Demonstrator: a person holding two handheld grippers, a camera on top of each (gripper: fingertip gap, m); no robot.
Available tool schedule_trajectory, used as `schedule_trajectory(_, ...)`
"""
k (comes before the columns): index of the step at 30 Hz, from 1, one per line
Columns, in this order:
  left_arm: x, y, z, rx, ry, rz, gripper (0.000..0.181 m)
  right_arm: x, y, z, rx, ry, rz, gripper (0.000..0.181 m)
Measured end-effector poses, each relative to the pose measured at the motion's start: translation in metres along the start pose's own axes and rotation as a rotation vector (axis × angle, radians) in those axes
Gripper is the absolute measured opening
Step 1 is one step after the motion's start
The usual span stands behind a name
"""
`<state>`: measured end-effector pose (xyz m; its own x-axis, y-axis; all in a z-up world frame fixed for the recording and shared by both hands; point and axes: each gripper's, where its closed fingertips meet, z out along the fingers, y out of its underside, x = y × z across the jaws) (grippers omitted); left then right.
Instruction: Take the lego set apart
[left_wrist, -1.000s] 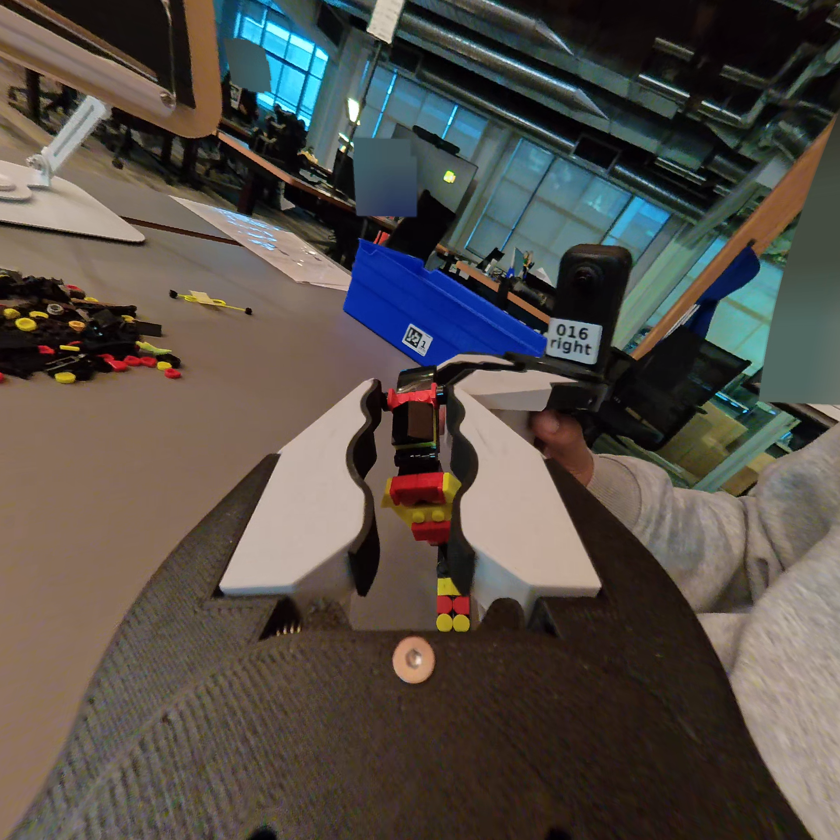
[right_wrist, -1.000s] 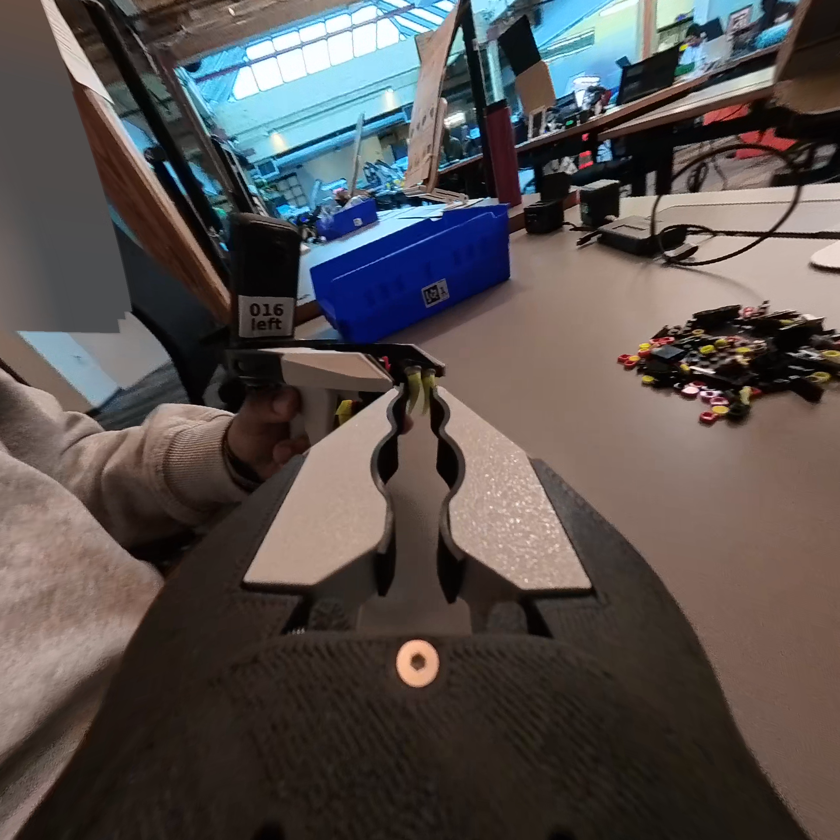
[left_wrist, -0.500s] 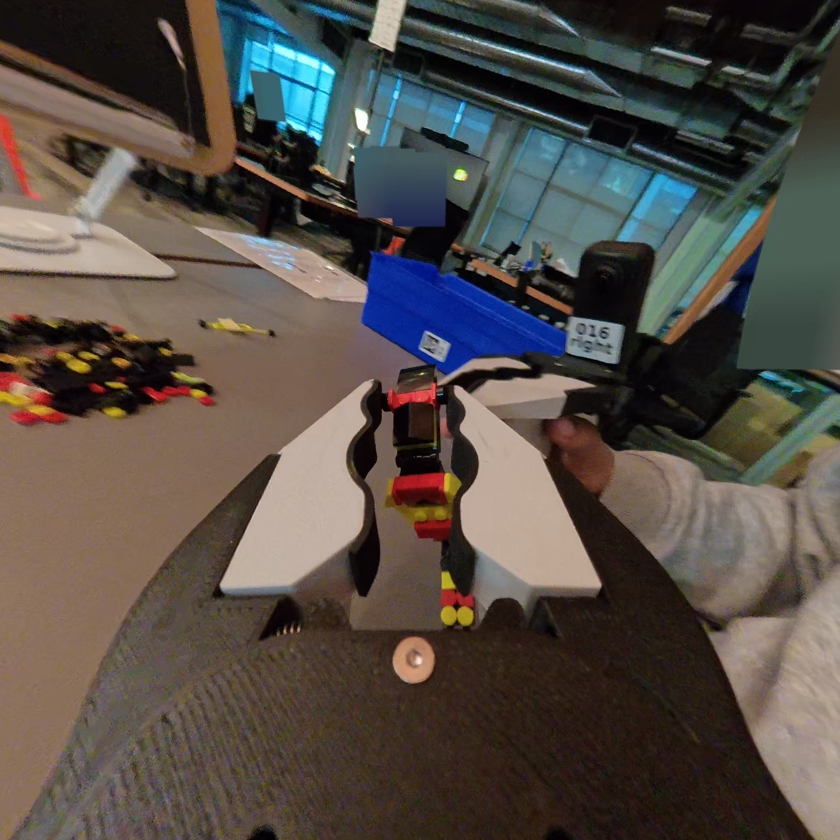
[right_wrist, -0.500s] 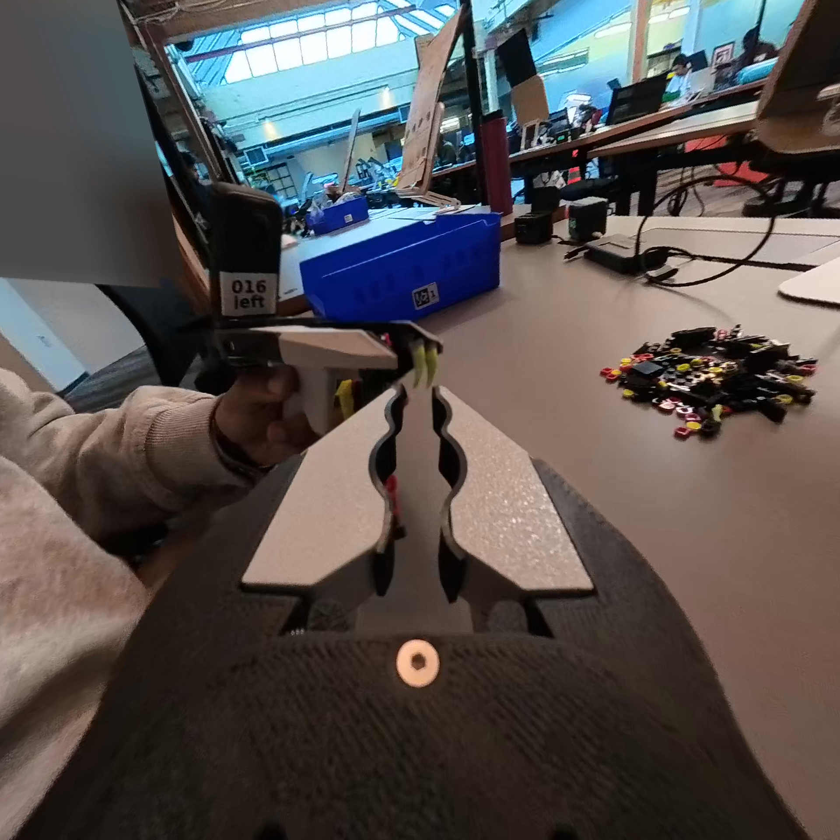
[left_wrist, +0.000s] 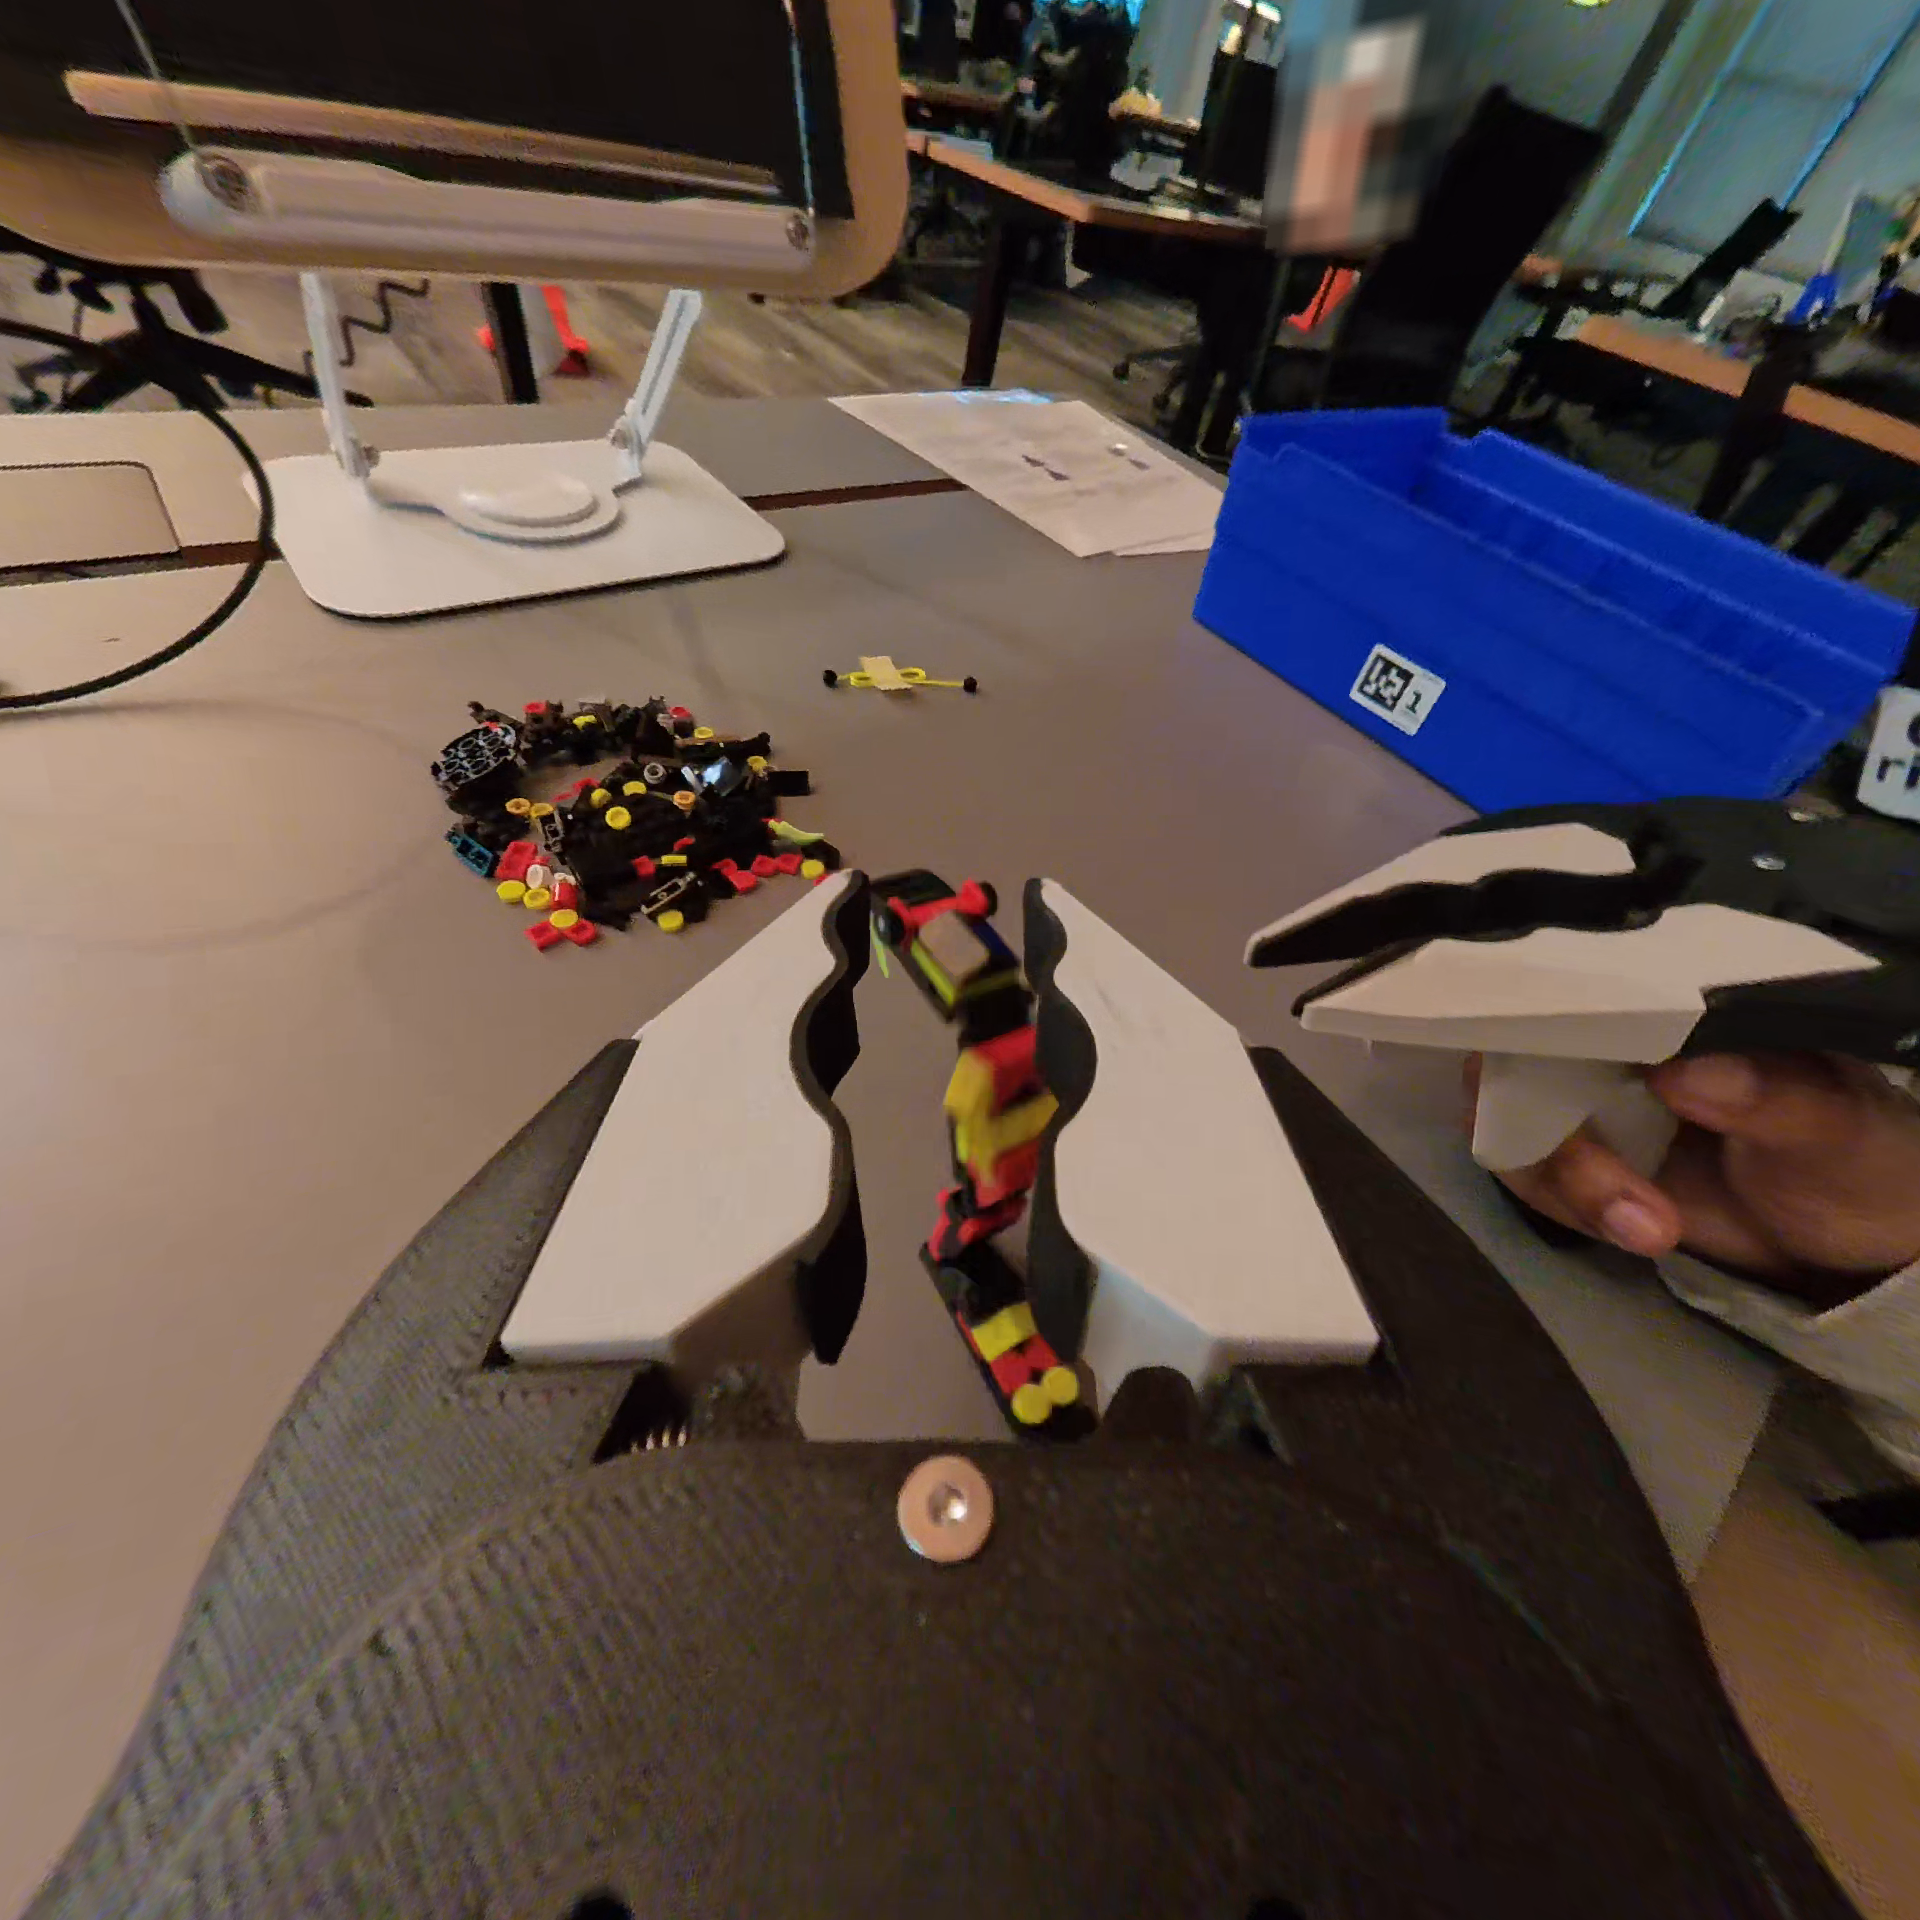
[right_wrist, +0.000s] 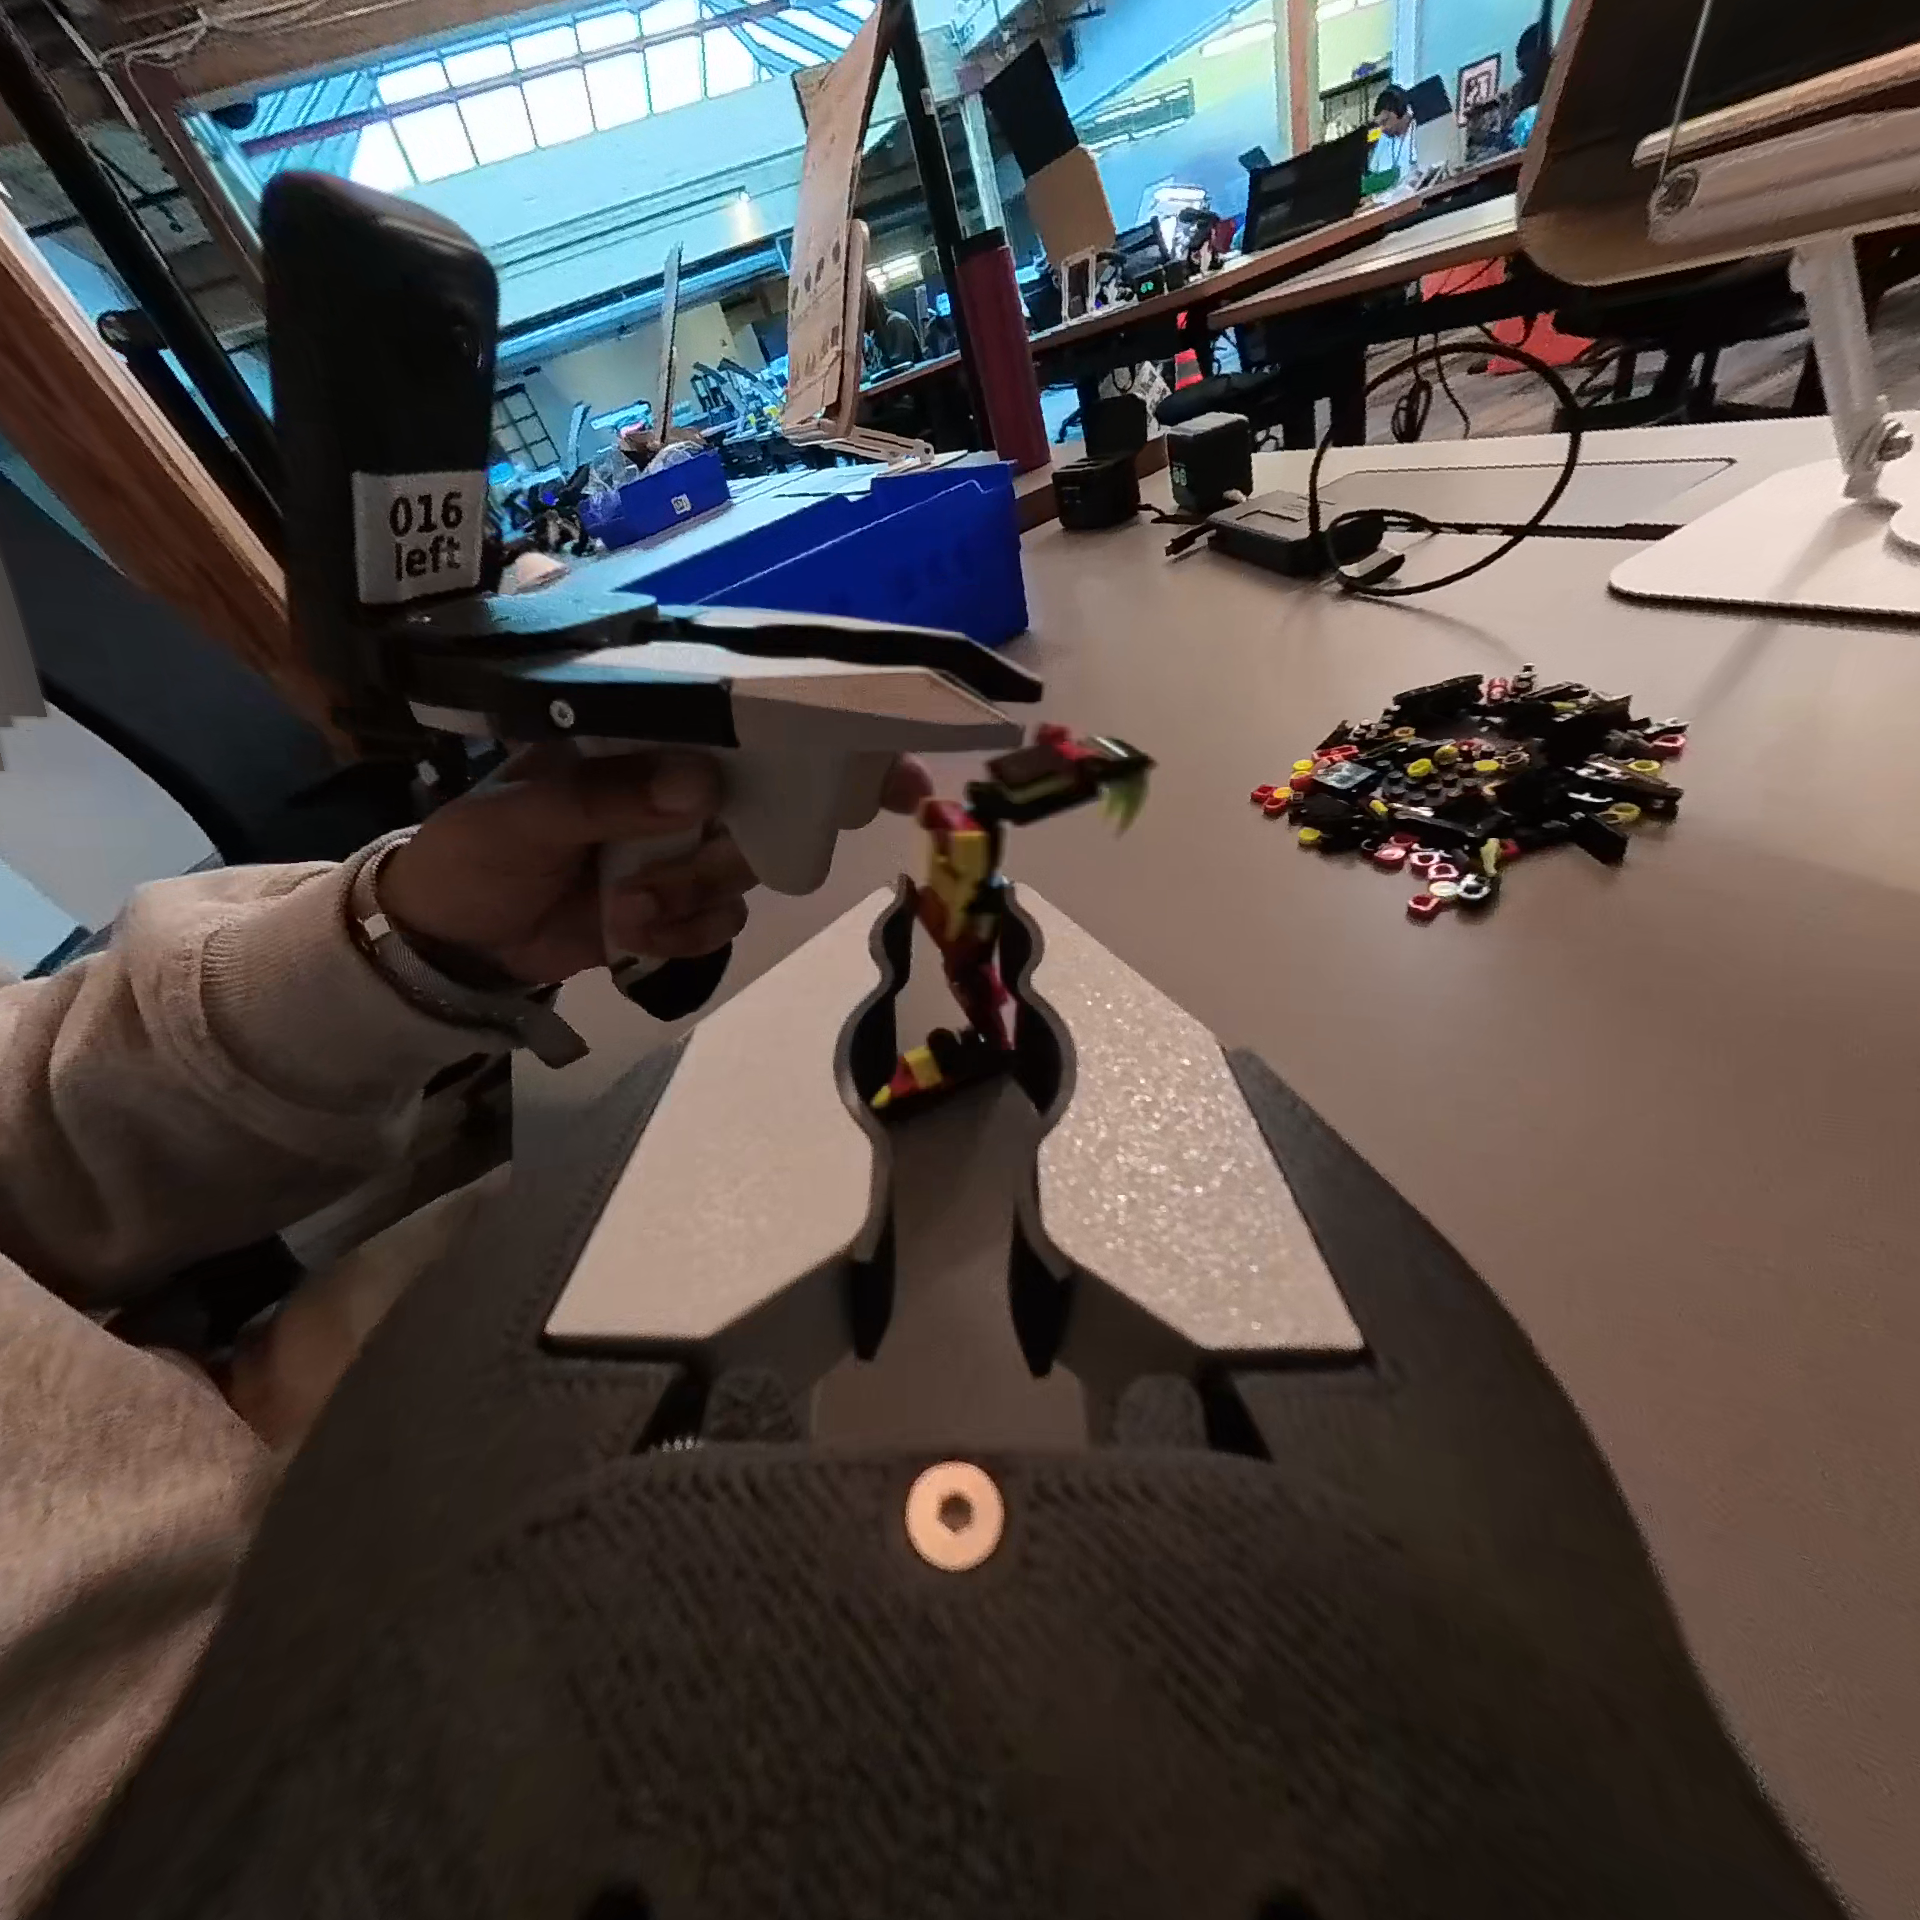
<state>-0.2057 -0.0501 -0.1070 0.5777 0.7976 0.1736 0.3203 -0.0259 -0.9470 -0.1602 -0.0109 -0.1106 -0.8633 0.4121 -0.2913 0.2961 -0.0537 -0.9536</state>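
A small red, yellow and black lego model (left_wrist: 982, 1081) hangs tilted between the fingers of my left gripper (left_wrist: 940, 894), which is shut on its black head end above the table. In the right wrist view the model (right_wrist: 961, 904) hangs under the left gripper's tips (right_wrist: 1013, 707), with a green spike sticking out sideways. My right gripper (right_wrist: 956, 914) has its jaws a narrow gap apart with nothing between them. It shows in the left wrist view (left_wrist: 1278, 977), apart from the model on the right. A pile of loose lego pieces (left_wrist: 634, 821) lies on the table ahead.
A blue bin (left_wrist: 1538, 623) stands at the far right of the grey table (left_wrist: 260, 1039). A white monitor stand (left_wrist: 520, 530) and paper sheets (left_wrist: 1039, 468) are at the back. A small yellow part (left_wrist: 899, 678) lies alone. Cables and a black adapter (right_wrist: 1288, 530) lie behind the pile (right_wrist: 1475, 800). Across from one pair of fingers to the other is roughly 6 cm.
My right gripper has drawn back from the model's head and now sits apart to the right. My left gripper has tipped down toward the table, and the model now leans tilted in its grip.
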Motion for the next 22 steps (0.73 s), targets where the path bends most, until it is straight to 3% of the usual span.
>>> schedule_trajectory(12,0.002,0.014,-0.007,0.001,0.119,-0.155,0.038,0.006,-0.001,-0.002,0.013,0.011,0.058,0.018)
schedule_trajectory(22,0.013,0.047,0.003,-0.103,0.162,-0.156,0.036,0.055,0.001,-0.016,-0.010,0.258,0.120,0.028)
